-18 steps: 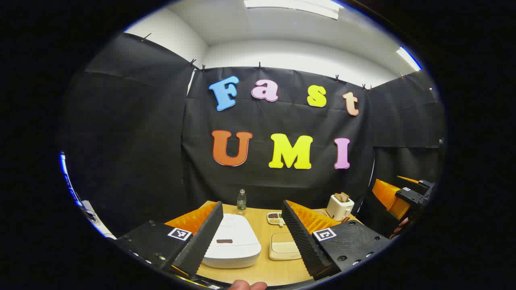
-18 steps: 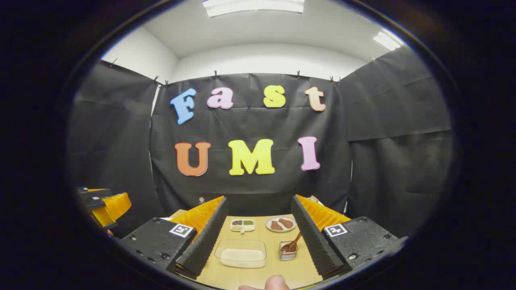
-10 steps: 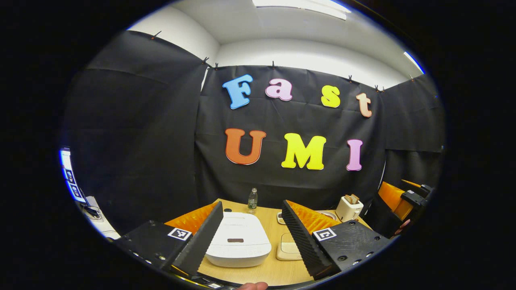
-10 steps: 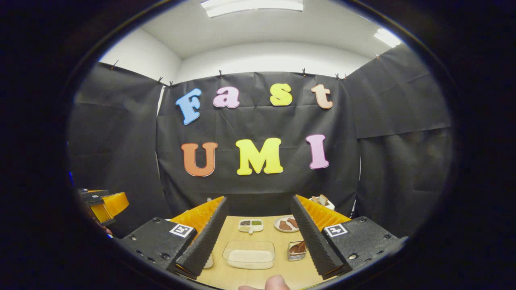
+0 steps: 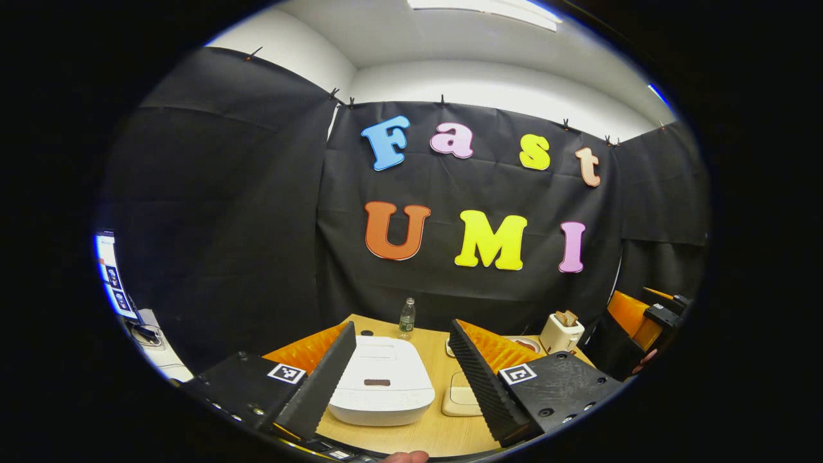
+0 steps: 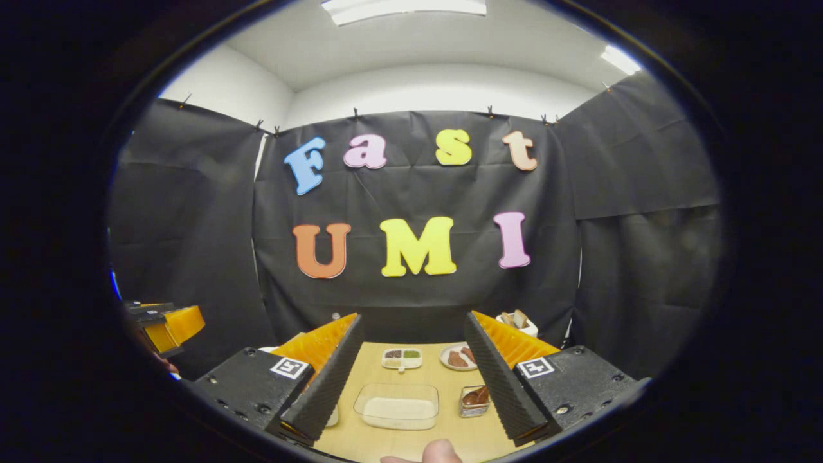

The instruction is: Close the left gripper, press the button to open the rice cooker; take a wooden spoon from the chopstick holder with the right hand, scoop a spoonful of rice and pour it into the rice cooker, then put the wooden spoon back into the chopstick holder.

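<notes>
A white rice cooker (image 5: 380, 381) sits shut on the wooden table (image 5: 429, 432), framed between the fingers of my open left gripper (image 5: 402, 333), which hovers above and short of it. In the right gripper view, a clear container of rice (image 6: 397, 406) lies on the table ahead of my open right gripper (image 6: 413, 321). Just right of it stands a small chopstick holder (image 6: 474, 402) with the wooden spoon (image 6: 478, 395) in it, partly hidden by the right finger. The other gripper (image 6: 164, 323) hangs at the far left edge.
A water bottle (image 5: 406, 318) stands at the table's back edge behind the cooker, and a white toaster (image 5: 560, 331) with bread sits back right. A divided dish of grains (image 6: 402, 358) and a plate of brown food (image 6: 458, 357) lie beyond the rice container.
Both views have swung slightly left, so the cooker, the rice container and the holder have drifted right in them. Both grippers stay open.
</notes>
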{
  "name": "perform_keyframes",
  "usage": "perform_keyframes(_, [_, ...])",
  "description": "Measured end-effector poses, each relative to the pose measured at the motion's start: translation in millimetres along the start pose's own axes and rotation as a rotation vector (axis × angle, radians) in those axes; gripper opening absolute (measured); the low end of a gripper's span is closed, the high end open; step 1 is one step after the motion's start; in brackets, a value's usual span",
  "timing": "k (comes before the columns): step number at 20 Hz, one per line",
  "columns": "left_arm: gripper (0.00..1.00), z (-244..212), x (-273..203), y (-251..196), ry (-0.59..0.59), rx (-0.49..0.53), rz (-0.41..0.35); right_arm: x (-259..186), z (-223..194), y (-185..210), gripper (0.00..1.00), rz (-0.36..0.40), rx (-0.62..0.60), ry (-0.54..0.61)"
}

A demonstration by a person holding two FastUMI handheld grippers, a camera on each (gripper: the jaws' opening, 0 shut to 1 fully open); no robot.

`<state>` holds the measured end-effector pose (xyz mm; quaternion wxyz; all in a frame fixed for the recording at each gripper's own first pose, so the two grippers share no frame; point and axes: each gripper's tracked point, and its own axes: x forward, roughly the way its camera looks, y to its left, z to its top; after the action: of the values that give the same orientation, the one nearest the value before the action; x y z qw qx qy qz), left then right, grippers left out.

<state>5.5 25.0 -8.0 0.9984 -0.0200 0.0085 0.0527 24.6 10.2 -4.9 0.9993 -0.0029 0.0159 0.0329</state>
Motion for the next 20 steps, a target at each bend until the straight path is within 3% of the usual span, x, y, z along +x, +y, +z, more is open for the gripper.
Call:
perform_keyframes(11, [0.94, -6.9, 13.2, -2.1, 0.026, 0.002, 0.016, 20.4, -0.3, -5.1, 1.00, 0.011, 0.003, 0.009])
perform_keyframes(20, [0.94, -46.9, 27.5, 2.5, 0.155, -0.017, 0.031, 34.6, -14.0, -19.6, 1.00, -0.009, -0.001, 0.037])
